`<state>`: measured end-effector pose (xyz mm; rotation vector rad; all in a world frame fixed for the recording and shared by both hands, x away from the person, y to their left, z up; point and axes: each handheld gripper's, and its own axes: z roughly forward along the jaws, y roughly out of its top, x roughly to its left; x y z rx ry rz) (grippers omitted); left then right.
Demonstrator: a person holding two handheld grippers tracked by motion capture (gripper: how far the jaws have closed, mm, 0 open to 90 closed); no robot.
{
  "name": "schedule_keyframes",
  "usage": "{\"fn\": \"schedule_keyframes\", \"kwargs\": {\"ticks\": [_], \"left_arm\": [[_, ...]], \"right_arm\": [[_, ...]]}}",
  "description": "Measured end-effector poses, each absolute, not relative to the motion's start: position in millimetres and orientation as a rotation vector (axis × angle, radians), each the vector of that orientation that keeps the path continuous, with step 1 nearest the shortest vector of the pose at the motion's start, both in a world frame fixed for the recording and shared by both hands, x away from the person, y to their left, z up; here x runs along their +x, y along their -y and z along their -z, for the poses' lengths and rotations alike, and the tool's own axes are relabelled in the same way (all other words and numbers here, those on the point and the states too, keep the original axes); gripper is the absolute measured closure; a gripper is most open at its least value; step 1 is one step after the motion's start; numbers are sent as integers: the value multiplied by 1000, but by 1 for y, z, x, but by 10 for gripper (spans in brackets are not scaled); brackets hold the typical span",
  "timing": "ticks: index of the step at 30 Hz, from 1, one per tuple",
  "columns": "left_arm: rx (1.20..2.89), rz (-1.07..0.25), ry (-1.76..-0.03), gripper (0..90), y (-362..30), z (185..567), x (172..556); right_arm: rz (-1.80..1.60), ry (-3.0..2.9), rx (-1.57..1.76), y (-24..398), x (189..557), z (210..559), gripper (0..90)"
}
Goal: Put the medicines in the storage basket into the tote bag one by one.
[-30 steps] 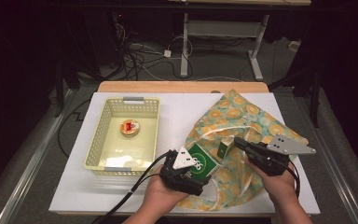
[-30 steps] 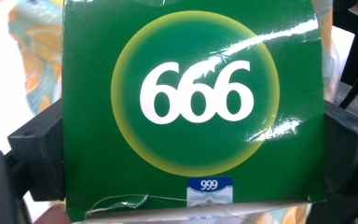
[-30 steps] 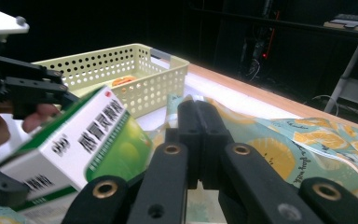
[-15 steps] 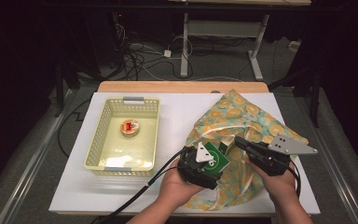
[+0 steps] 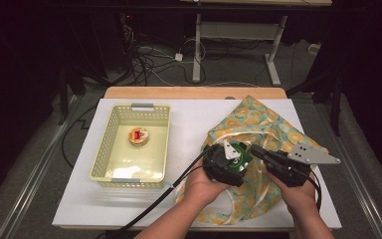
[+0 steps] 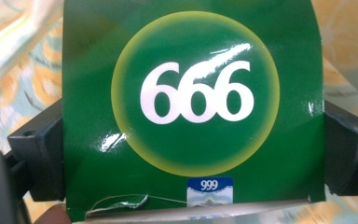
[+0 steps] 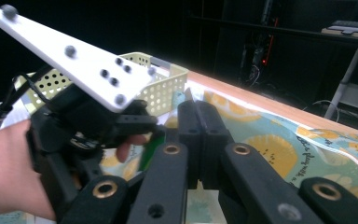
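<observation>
A glossy green box (image 6: 193, 107) printed "666" sits between the black fingers (image 6: 37, 149) of my left gripper (image 6: 193, 158), which is shut on its two sides. From above, the left gripper (image 5: 235, 160) holds that box (image 5: 242, 155) over the mouth of a lemon-print cloth bag (image 5: 268, 124). My right gripper (image 5: 254, 149) is just to the right of the box, pointing left. Its jaws (image 7: 198, 109) are pressed together with a sliver of the bag's edge between the tips. The right gripper view also has the box's green edge (image 7: 149, 149) behind the left hand.
A pale yellow perforated basket (image 5: 149, 107) stands on the white table at the left, holding a small round tin (image 5: 138, 136). The basket (image 7: 165, 84) lies beyond the left gripper. Cables trail from both grippers toward the table's near edge.
My left gripper has carried the green box to the right, from the bag's left edge to over its mouth, close to the right gripper. The right gripper has stayed put.
</observation>
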<state>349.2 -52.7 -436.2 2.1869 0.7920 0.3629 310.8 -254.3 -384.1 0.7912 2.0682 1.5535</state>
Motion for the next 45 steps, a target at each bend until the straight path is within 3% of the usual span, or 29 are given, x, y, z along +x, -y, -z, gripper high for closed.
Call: {"fn": "schedule_keyframes", "kwargs": {"ticks": [7, 17, 36, 45], "left_arm": [[2123, -407, -827, 48, 72, 448, 364], [2098, -328, -822, 3, 72, 455, 366], [2051, -174, -785, 0, 31, 444, 338], [2015, -186, -757, 0, 0, 434, 317]], "right_arm": [[-1552, -2050, 812, 260, 312, 384, 900], [-1550, -2054, 828, 262, 314, 387, 900], [-1539, -2060, 824, 261, 312, 386, 900], [-1533, -2059, 822, 261, 312, 386, 900]]}}
